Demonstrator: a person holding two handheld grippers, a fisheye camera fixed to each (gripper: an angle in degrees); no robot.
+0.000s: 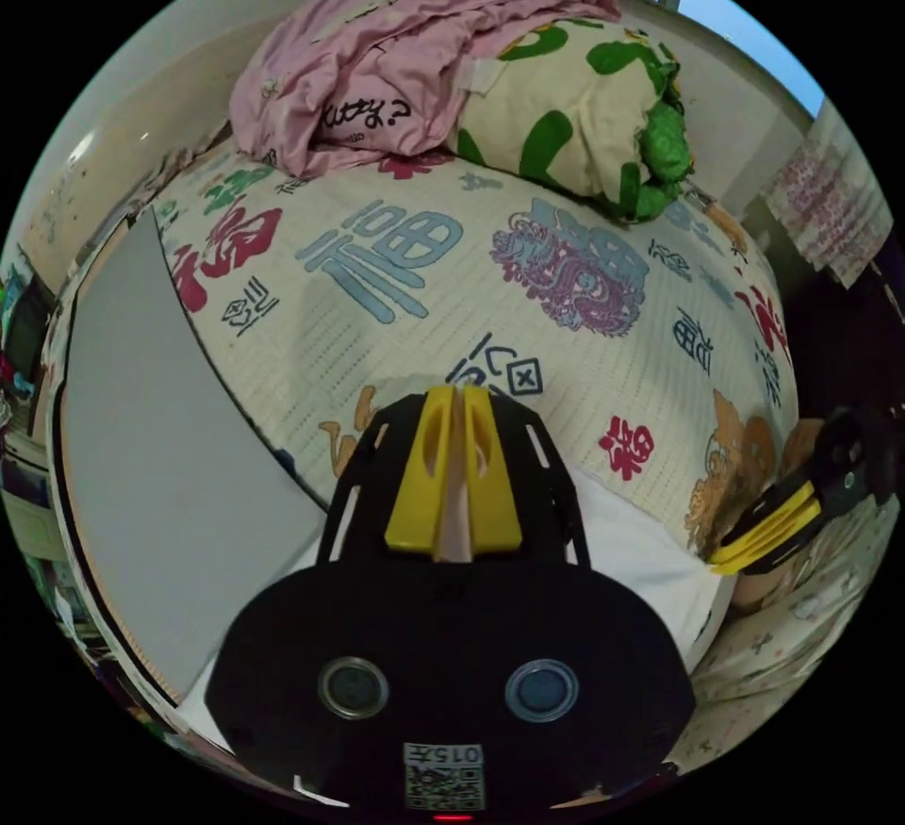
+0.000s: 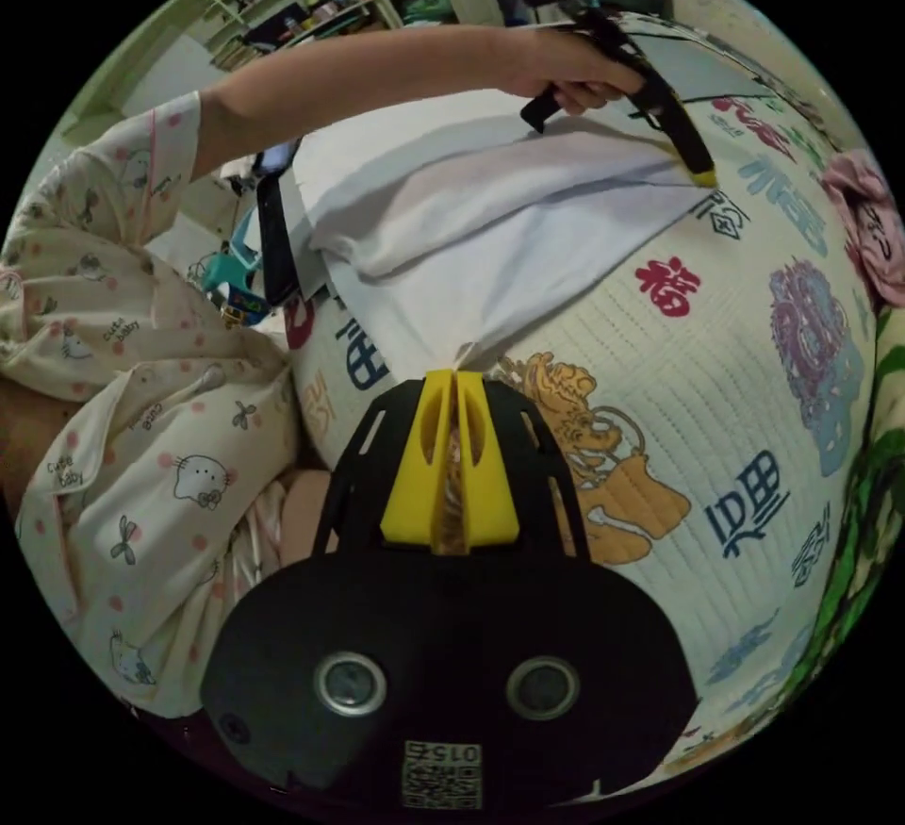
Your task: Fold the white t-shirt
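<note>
White t-shirt point(image 2: 490, 212) lies spread on the bed, on top of a cream quilt point(image 2: 754, 410) printed with coloured characters. It's stretched between both grippers.

Right gripper point(image 2: 453, 379): yellow jaws closed to a thin slit, pinching a drawn-up corner of the shirt right at the tips. Fabric fans out from that pinch point across the quilt toward the far side.

Left gripper point(image 1: 454, 391): jaws also narrow, pale cloth visible in the slit between them, so clamped on the shirt. In the right gripper view the same tool sits at the far corner of the shirt, tips down on the fabric edge, held by the person's hand point(image 2: 566, 71) with a bare forearm reaching across.

In the left gripper view the shirt shows as a white patch just under and to the right of the jaws; the right gripper comes in at the right edge, yellow tips touching that white edge.

Grey board point(image 1: 160, 448) lies flat beside the shirt on the quilt. Pink bedding point(image 1: 377, 71) and a green-and-cream pillow point(image 1: 584, 108) are piled at the far end of the bed, well apart from the shirt.

Person's patterned pyjama top point(image 2: 123, 372) is at the bed's near side.
</note>
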